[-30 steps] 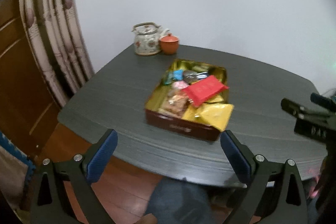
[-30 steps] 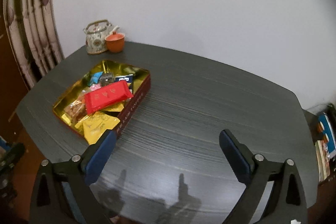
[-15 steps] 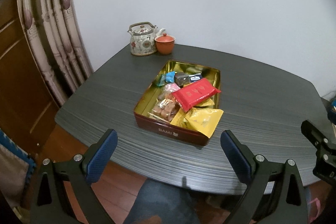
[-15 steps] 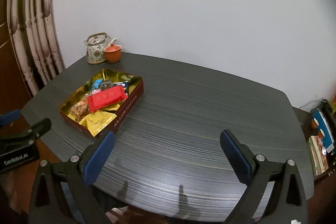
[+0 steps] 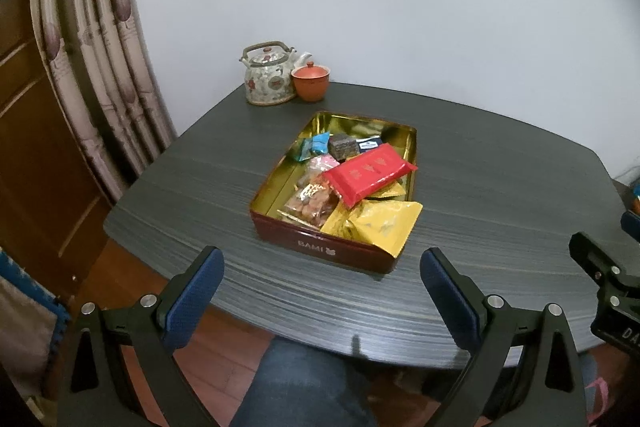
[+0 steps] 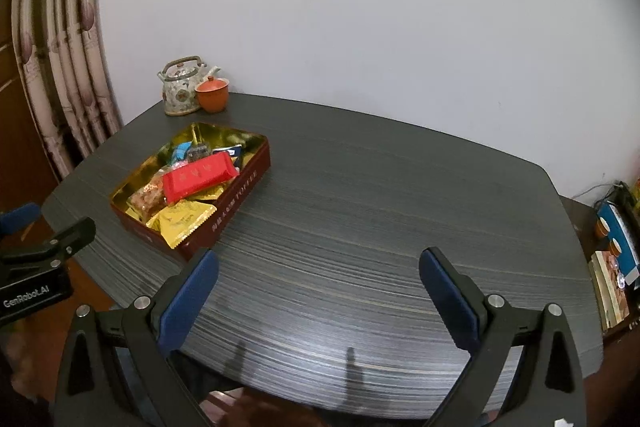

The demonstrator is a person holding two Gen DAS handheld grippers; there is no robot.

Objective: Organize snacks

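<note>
with both the left gripper (image 5: 320, 287) and right gripper (image 6: 319, 285) spread wide and empty, approach the tin (image 5: 320, 251) slowly and take the top red packet (image 5: 370, 173) by its edge.

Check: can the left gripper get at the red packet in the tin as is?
Probably yes. The left gripper is open and empty; the red packet lies topmost in the lidless tin, nothing between them.

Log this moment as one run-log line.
left gripper: open, empty | right gripper: open, empty | dark red rectangular tin with gold lining: on dark wood-grain table, holds snacks | red flat packet: on top
</note>
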